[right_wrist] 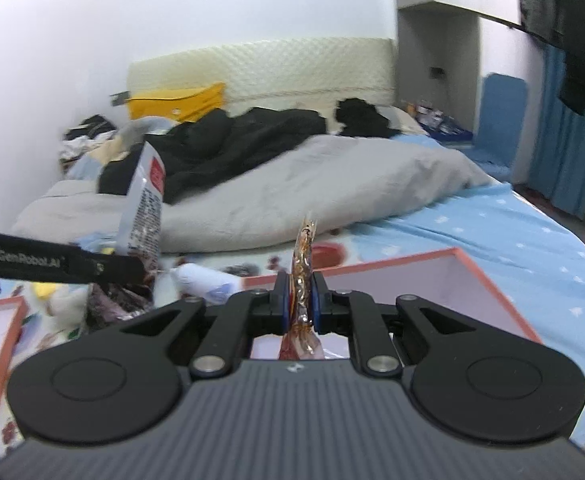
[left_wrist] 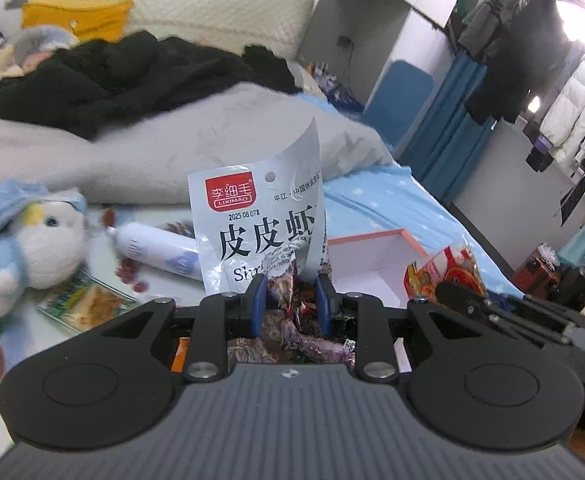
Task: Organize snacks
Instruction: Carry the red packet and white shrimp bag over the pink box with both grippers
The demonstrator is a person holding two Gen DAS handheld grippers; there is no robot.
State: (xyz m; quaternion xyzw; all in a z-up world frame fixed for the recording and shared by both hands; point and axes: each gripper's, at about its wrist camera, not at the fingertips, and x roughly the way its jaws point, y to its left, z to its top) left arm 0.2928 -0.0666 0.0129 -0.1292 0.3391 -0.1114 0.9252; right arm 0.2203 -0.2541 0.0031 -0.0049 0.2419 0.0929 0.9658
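Left wrist view takes in a bed with a pale blue starred sheet, and that bed serves as the landmark for everything else. Across its far half lies a grey duvet with a black blanket heaped on top toward the cream headboard. On the near part of the bed sits a white box with a pink rim, open at the top. At the bed's left side lies a white and blue plush toy, with a white tube-shaped packet just beside it and a flat green snack packet nearer the camera.

Above the bed's near edge, the left gripper has its blue pads pressed on the lower end of a silver shrimp snack bag, which stands upright with its top corner curled over. A red and orange snack packet shows to the right, at the tip of the right gripper. In the right wrist view those jaws are almost together, pinching that thin packet edge-on so that it sticks up over the pink-rimmed box.
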